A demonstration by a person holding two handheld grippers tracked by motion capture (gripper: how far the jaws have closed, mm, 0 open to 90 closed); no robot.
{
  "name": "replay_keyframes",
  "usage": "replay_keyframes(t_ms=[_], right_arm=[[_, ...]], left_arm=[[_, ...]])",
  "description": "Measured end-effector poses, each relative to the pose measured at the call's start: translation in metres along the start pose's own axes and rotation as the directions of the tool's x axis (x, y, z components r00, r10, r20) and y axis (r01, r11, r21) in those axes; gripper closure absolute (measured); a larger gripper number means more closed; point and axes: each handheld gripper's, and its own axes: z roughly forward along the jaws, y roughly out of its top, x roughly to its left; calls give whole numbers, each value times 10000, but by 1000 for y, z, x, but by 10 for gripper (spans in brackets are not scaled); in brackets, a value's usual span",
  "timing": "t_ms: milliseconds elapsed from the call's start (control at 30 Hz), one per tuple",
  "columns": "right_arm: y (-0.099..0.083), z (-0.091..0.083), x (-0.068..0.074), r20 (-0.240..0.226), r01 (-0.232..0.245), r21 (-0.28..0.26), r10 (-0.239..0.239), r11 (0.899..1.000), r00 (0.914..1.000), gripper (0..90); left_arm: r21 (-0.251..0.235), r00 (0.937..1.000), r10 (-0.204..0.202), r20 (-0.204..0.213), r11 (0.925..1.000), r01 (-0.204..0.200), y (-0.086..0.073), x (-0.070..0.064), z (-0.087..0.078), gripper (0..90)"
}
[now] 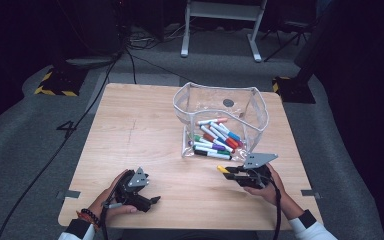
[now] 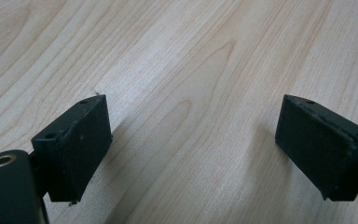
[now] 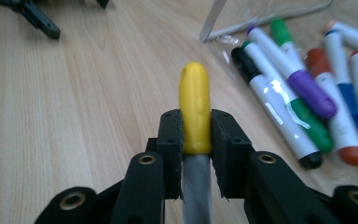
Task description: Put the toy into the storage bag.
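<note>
right claw (image 3: 196, 140) pinching yellow-capped marker (image 3: 195, 107) at cap | risk: cap slipping off, marker snagging clear pouch (image 1: 260, 112) rim ahead | left claw (image 2: 193, 140) spread, hovering over counter (image 2: 191, 56)

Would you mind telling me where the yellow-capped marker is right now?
The yellow-capped marker is clamped in the right tool, just in front of the clear pouch of markers, at the table's right front.

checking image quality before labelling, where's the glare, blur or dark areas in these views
High view: the table is well lit, the floor beyond falls into darkness. Right gripper view: the yellow-capped marker is fairly sharp, the markers to its right are soft, with glare on a white barrel. Left gripper view: the fingers are near and blurred, casting soft shadows on the wood.
</note>
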Motion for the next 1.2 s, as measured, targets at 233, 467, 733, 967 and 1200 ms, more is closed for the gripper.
replay_keyframes(t_ms=[233,467,733,967,1200], right_arm=[[12,-32,-6,435,-33,-1048,79,9945,9990,747],[37,-68,-6,1015,440,-1815,-258,9824,9945,747],[69,-91,-16,1439,812,-2018,-524,9761,9882,747],[103,-112,-30,1939,1030,-2185,-602,9704,9792,747],[135,-121,-51,2437,1163,-2072,-639,9714,9677,747]], left_arm=[[0,10000,-1,2,10000,1,0,0,0,108],[1,10000,0,3,10000,0,0,0,0,108],[7,10000,-26,14,10000,26,0,0,0,105],[2,10000,-17,24,10000,17,0,0,0,103],[3,10000,-9,29,10000,9,0,0,0,104]])
